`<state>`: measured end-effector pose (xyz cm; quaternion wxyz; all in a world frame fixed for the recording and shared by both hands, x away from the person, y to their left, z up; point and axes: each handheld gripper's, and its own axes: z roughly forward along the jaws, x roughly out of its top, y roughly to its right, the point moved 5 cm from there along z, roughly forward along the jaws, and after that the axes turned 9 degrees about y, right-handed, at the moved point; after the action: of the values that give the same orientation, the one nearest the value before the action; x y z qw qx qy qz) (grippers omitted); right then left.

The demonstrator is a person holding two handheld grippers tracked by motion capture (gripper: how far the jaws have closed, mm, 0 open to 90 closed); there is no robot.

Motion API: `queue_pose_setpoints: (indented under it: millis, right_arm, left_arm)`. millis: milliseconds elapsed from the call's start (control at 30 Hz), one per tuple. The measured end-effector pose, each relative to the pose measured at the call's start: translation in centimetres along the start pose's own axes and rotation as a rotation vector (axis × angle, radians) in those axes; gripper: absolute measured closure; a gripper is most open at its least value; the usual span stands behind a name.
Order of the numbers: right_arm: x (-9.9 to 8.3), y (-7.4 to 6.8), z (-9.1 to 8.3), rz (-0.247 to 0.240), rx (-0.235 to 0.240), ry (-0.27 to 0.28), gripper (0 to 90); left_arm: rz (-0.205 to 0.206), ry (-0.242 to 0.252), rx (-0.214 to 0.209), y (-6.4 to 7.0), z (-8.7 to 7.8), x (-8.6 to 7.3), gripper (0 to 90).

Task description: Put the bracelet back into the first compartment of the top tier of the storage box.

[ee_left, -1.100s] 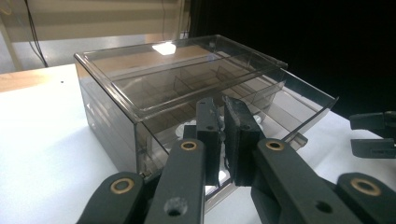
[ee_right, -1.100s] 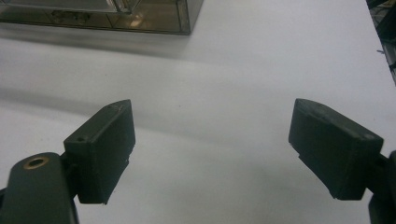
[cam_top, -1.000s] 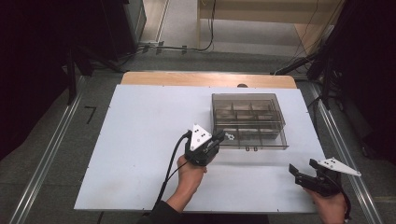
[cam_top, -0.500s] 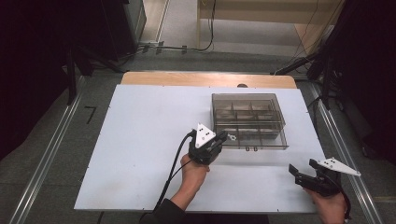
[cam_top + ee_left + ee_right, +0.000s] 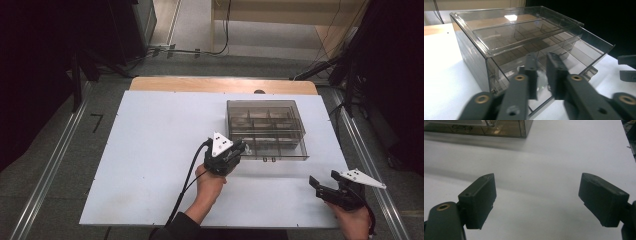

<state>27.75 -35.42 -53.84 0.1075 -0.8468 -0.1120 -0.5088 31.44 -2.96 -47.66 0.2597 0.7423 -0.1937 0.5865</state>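
A: Moved? Left tool [image 5: 239, 148] slid a little right along the box front; right tool [image 5: 326, 186] same spot.
B: Box?
A: Smoky clear plastic organizer box [image 5: 265, 129], rectangular, divider grid inside, glossy lid; sits right of centre on the white desk [image 5: 150, 150].
B: Tools?
A: Left nearly closed on the box's thin front panel edge; right wide open, empty, above the matte desk.

Organizer box [image 5: 477, 128] cropped at top.
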Motion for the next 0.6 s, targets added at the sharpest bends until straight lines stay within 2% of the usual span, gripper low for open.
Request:
queue_pose_setpoints:
  millis: [67, 367, 600]
  right_arm:
    - [0.0, 0.0, 0.0, 0.0, 0.0, -0.001, 13.5]
    - [0.0, 0.0, 0.0, 0.0, 0.0, 0.0, 13.5]
    - [0.0, 0.0, 0.0, -0.002, -0.001, 0.0, 13.5]
  left_arm:
    - [0.0, -0.001, -0.003, 0.0, -0.1, 0.0, 70.7]
    - [0.007, 0.001, -0.001, 0.1, -0.7, 0.3, 60.8]
    - [0.005, -0.001, 0.035, -0.4, -1.5, 0.5, 45.0]
